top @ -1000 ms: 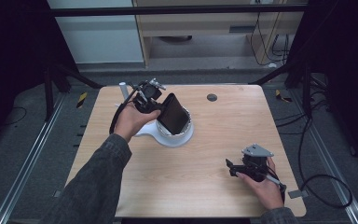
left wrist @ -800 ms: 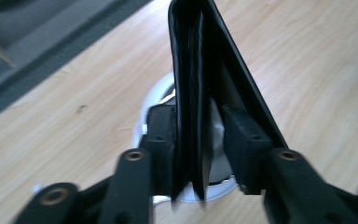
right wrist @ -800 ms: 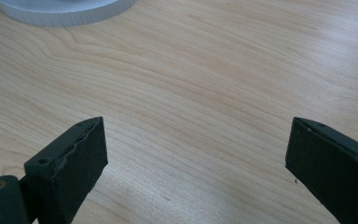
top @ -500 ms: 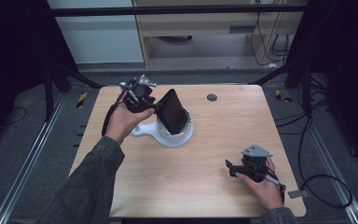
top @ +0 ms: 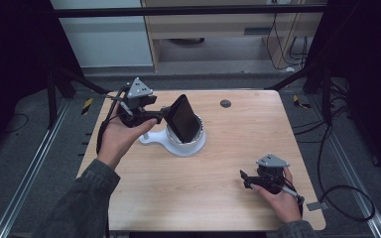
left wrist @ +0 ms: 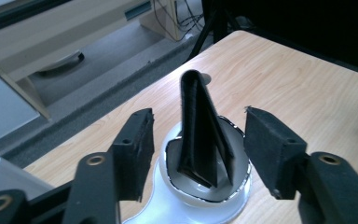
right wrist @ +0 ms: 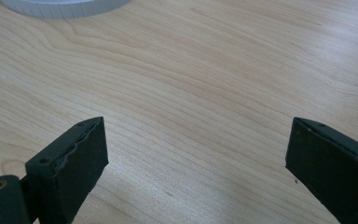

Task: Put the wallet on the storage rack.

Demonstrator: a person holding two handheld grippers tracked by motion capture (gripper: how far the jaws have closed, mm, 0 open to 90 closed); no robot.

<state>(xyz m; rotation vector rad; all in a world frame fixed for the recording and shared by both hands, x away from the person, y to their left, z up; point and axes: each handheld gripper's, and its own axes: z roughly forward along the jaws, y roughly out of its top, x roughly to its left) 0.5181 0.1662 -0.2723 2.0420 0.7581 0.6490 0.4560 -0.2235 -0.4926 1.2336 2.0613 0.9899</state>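
— Left gripper view: where's the black wallet (left wrist: 200,135)?
— Standing upright in the white cup (left wrist: 205,196), between the left gripper's (left wrist: 196,154) spread jaws (touching neither, as far as I can tell).
— And the right gripper (right wrist: 196,158)?
— Jaws wide apart, low over bare table (right wrist: 214,84), well away from the cup.

A light wood table (top: 218,168) carries a white stand (top: 178,144) left of centre — and a dark disc (top: 225,103) near the far edge.
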